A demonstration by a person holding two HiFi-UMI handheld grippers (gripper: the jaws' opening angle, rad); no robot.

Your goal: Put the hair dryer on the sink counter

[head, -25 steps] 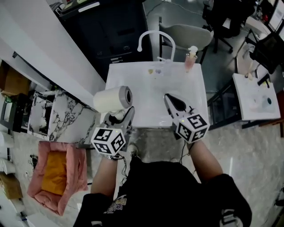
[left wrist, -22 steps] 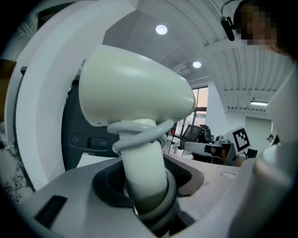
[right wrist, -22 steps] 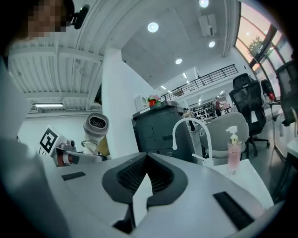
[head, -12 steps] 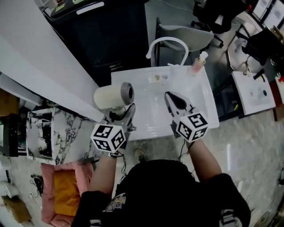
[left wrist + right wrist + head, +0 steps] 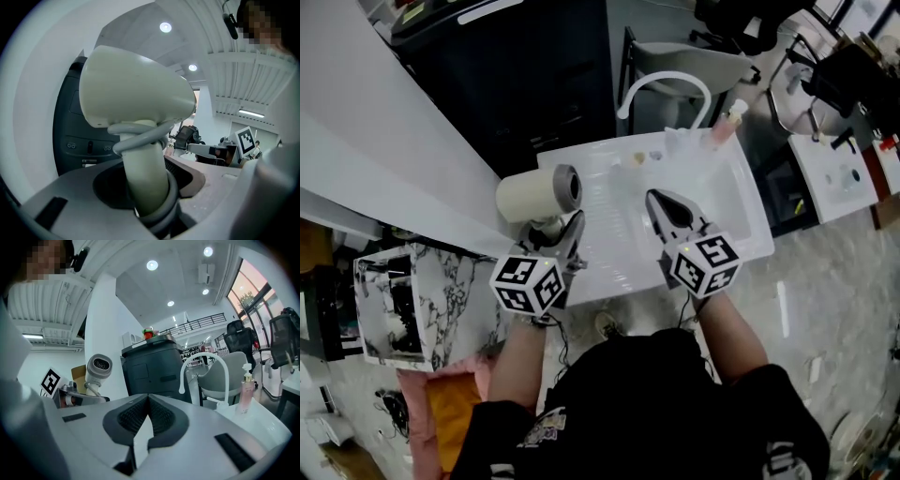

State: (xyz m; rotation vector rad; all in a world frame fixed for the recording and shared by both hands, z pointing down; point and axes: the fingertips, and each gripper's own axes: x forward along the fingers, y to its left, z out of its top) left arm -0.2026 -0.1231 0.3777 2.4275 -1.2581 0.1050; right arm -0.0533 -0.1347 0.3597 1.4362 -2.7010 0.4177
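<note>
A cream hair dryer (image 5: 536, 194) with a grey cord looped round its handle stands upright in my left gripper (image 5: 557, 232), nozzle end pointing right. In the left gripper view the jaws are shut on the handle (image 5: 143, 173) and the dryer's body (image 5: 136, 91) fills the view above them. The dryer hangs over the left edge of the white sink counter (image 5: 623, 253). My right gripper (image 5: 664, 202) hovers over the basin with its jaws shut and nothing in them. The right gripper view shows the hair dryer (image 5: 97, 367) off to its left.
A white curved faucet (image 5: 667, 86) and a pink pump bottle (image 5: 728, 124) stand at the counter's far edge. A black cabinet (image 5: 534, 75) rises behind the sink. A marble-patterned box (image 5: 422, 291) sits left, a grey chair (image 5: 703, 58) behind, and a white table (image 5: 844, 173) at right.
The sink counter has slid nearer and rightward under the grippers as the person stepped up. Both grippers keep their pose, and the left one still holds the dryer.
</note>
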